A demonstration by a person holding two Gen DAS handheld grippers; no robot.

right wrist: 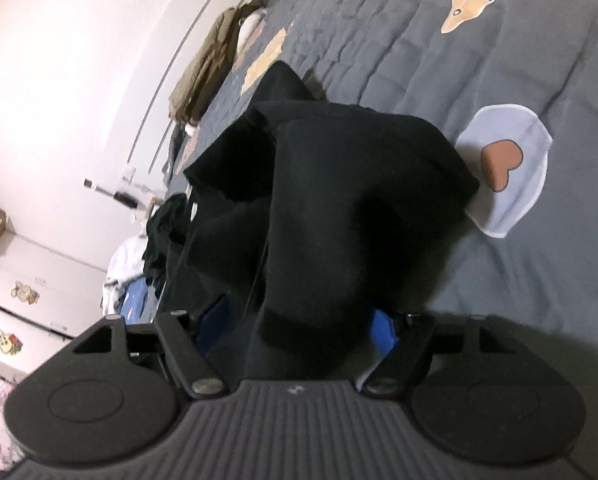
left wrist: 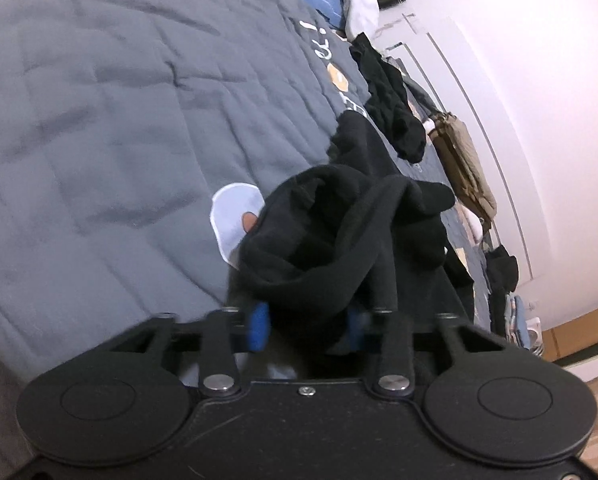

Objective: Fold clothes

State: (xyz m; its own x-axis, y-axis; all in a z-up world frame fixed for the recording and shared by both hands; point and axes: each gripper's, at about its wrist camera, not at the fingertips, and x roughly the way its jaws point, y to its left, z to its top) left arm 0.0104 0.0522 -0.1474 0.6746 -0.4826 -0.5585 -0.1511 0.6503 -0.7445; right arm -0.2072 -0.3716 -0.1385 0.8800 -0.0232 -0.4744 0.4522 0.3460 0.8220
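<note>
Garment, black, unlabelled, in left tool and right tool.

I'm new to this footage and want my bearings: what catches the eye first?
A bunched black garment fills the middle of both views, pinched in the left hand-held gripper and the right hand-held gripper. Beneath lies a grey quilt with a pale heart patch.
</note>
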